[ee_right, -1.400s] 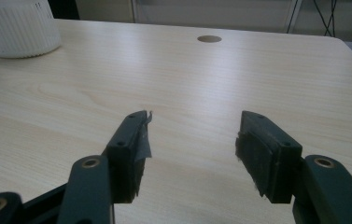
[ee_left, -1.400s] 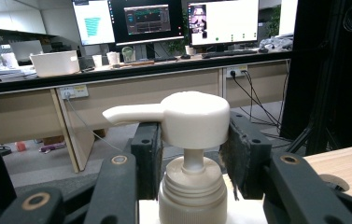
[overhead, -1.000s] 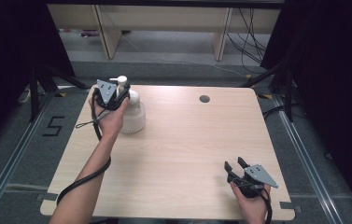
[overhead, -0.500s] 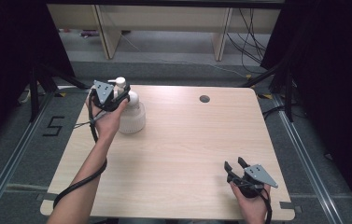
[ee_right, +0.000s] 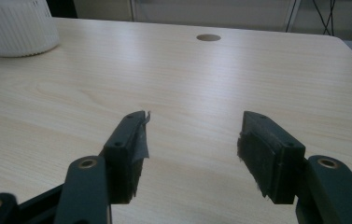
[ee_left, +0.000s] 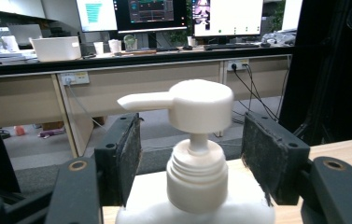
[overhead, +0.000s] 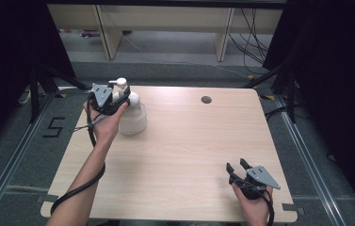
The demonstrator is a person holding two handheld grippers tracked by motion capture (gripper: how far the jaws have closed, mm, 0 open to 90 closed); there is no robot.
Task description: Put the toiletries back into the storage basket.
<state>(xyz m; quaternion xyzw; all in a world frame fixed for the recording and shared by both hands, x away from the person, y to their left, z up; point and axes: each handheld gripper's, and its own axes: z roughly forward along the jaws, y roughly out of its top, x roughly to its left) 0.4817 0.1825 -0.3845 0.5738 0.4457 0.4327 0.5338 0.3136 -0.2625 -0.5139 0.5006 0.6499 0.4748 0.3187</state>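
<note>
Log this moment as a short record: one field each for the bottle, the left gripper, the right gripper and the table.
bottle: white pump bottle upright near the table's far left corner
left gripper: left gripper astride the pump neck, jaws just been opening, pads clear of it
right gripper: right gripper open, nothing between the jaws, low over the near right corner
table: light wooden table with round hole near the far edge

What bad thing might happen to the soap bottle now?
The left gripper has just been opening; its pads stand apart on either side of the pump bottle neck without pressing it. Pulling away crookedly might catch the pump head and tip the bottle, which stands near the table edge.
</note>
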